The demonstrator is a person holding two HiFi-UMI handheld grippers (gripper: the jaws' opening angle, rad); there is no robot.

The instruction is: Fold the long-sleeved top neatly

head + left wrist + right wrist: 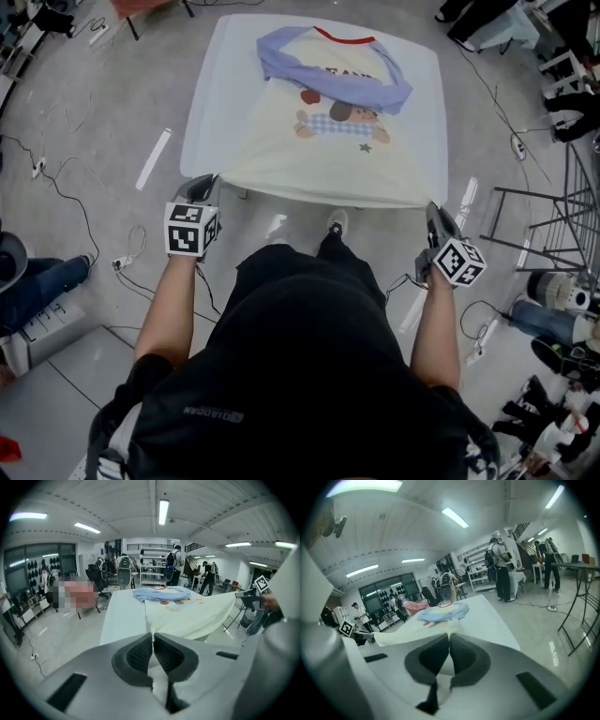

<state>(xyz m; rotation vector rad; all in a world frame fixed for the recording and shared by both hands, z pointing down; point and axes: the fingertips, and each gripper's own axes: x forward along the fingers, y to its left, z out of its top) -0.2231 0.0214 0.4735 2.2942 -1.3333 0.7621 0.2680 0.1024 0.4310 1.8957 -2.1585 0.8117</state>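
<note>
A cream long-sleeved top (328,150) with blue sleeves folded across its chest and a cartoon print lies on the white table (211,112). Its hem is lifted off the near table edge and stretched between both grippers. My left gripper (212,182) is shut on the hem's left corner; in the left gripper view the top (187,613) runs out from the closed left gripper (152,637). My right gripper (430,208) is shut on the hem's right corner; in the right gripper view the top (417,630) spreads from the closed right gripper (449,638).
The table stands on a grey floor with cables (56,187) and a white strip (154,158). A metal rack (548,220) stands to the right. Several people and chairs are at the far end of the room (173,566).
</note>
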